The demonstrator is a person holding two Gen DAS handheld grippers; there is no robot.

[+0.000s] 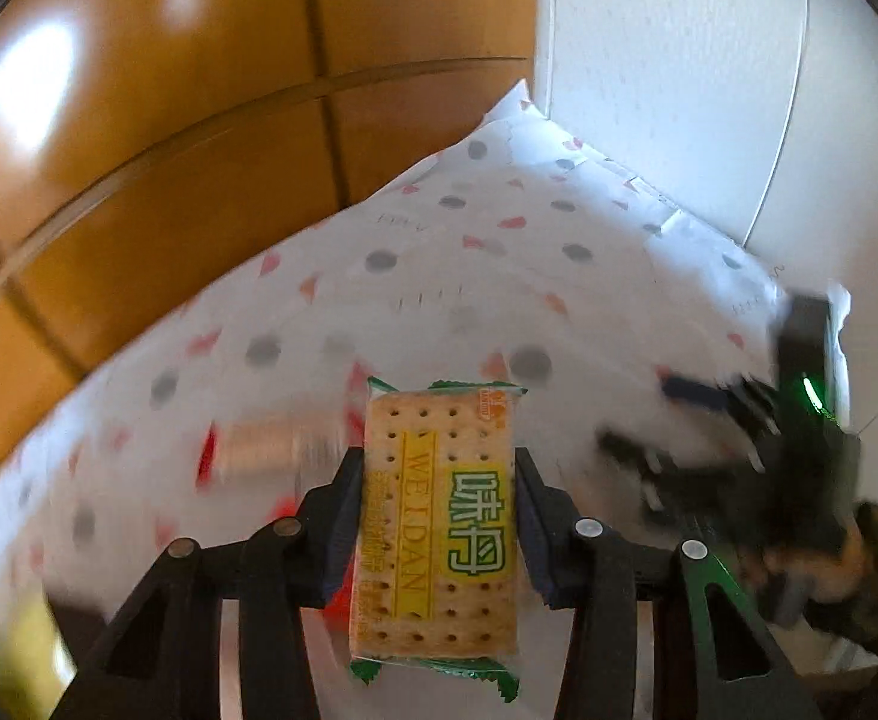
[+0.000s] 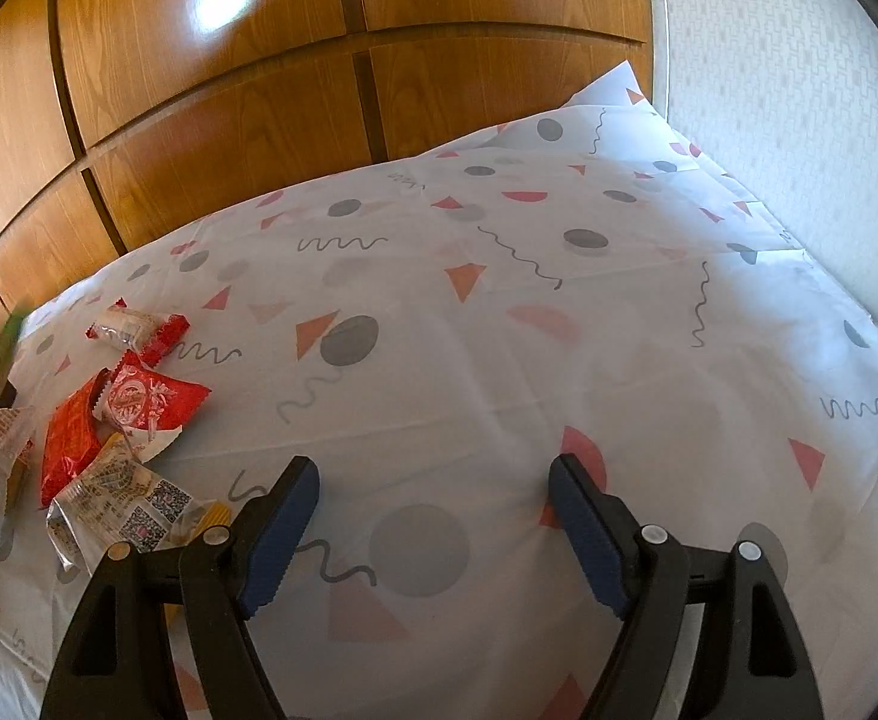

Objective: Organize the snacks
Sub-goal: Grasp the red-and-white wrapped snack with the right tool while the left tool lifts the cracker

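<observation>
The left gripper (image 1: 439,516) jaws clench a cracker packet (image 1: 436,522). The right gripper (image 2: 433,534) jaws are released. Carry the packet level, I think, and release low.

A home room: wooden wardrobe doors (image 2: 319,90), wallpapered wall (image 2: 787,90), table under patterned cloth (image 2: 499,330).

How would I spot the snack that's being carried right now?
Look above the patterned tablecloth, between the black fingers of the left tool. The cracker packet there is pale with yellow and green labels and green crimped ends, unlike the red packets lying heaped on the cloth.
</observation>
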